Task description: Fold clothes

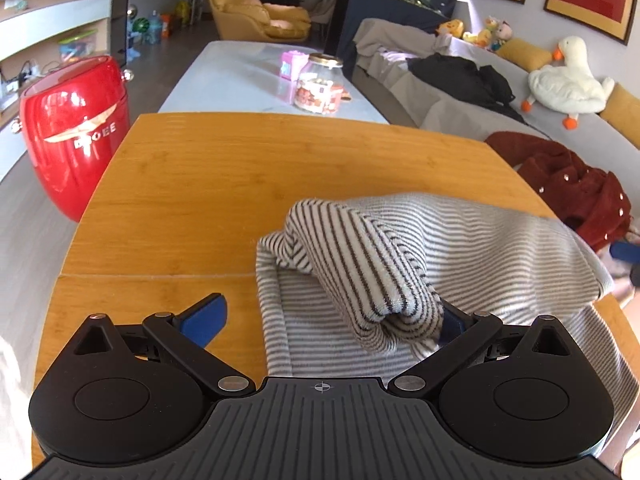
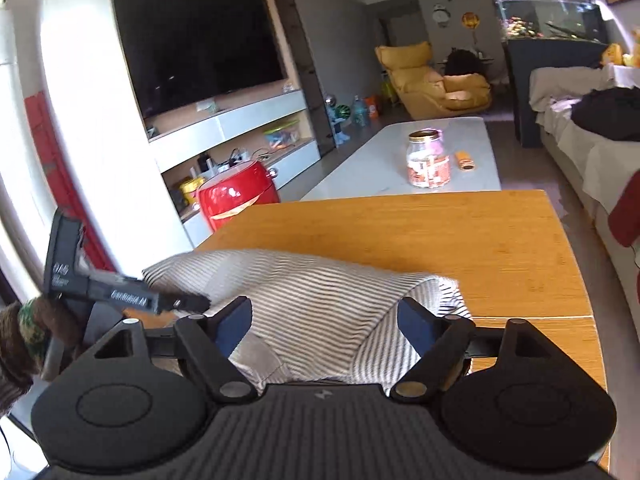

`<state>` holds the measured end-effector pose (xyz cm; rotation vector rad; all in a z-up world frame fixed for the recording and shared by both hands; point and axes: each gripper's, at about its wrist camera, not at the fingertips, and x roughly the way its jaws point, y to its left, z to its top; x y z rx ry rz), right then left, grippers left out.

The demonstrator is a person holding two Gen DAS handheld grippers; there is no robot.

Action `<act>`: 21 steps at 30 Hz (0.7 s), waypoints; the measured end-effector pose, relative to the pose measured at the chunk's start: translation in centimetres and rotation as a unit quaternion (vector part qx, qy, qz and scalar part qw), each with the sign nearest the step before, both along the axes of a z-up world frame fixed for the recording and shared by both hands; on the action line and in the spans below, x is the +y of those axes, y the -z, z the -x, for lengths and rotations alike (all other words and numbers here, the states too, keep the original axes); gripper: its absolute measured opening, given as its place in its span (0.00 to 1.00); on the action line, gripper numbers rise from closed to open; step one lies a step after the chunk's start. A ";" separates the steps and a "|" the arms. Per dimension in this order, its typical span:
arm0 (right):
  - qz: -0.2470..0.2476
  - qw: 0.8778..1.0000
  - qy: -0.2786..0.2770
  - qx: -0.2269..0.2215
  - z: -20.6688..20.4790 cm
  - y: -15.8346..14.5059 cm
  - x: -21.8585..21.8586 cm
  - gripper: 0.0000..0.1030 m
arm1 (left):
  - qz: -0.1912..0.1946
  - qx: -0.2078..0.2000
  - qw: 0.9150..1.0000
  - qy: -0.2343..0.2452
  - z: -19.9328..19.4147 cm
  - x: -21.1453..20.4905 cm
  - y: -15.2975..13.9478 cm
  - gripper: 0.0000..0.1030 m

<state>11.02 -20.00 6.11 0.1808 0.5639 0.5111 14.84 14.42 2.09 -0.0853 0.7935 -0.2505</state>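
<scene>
Left claw spread wide over the bamboo counter, a rolled striped sleeve draped against its right blue pad, the left pad clear of cloth; nothing pinched. Right claw likewise agape, straddling a raised ridge of the striped knit top, cloth between the pads but not clamped. Garment bunched on the near half of the counter, one edge spilling off the right side toward a dark red garment on the sofa. Half-folded or merely heaped: not settled from here. For a clean fold, best judged: each claw closed on a single layer at a hem or seam, cloth pulled taut and flat before laying over, sleeve tucked inside the outline.
</scene>
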 end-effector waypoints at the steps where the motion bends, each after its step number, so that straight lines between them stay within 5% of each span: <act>1: -0.012 1.000 0.011 0.012 -0.5 0.3 -0.5 0.84 | -0.002 0.003 1.000 0.004 0.4 0.2 0.1 1.00; 4: -0.044 0.996 0.041 0.060 -2.3 2.0 -1.3 0.84 | 0.036 0.007 0.999 0.005 1.4 1.1 -0.8 1.00; 9: -0.107 0.985 0.057 0.124 -5.1 5.0 -1.6 0.84 | 0.154 0.003 0.988 0.011 0.9 2.1 -2.8 1.00; 12: -0.104 0.984 0.048 0.139 -6.1 6.0 -0.7 0.74 | 0.176 0.023 0.984 0.009 -0.9 1.2 -2.2 1.00; 14: -0.082 0.987 0.044 0.133 -6.5 6.2 -0.2 0.55 | 0.183 0.034 0.982 0.007 -2.2 0.6 -1.4 0.99; 17: -0.078 0.987 0.043 0.133 -8.1 5.8 0.2 0.35 | 0.192 0.053 0.980 0.006 -4.6 -0.1 -0.5 0.77; 19: -0.083 0.987 0.043 0.134 -9.7 5.3 0.5 0.29 | 0.193 0.059 0.980 0.005 -5.8 -0.6 -0.9 0.72; 21: -0.074 0.989 0.043 0.117 -10.8 4.3 0.8 0.25 | 0.192 0.042 0.980 0.013 -5.4 -0.9 -1.9 0.49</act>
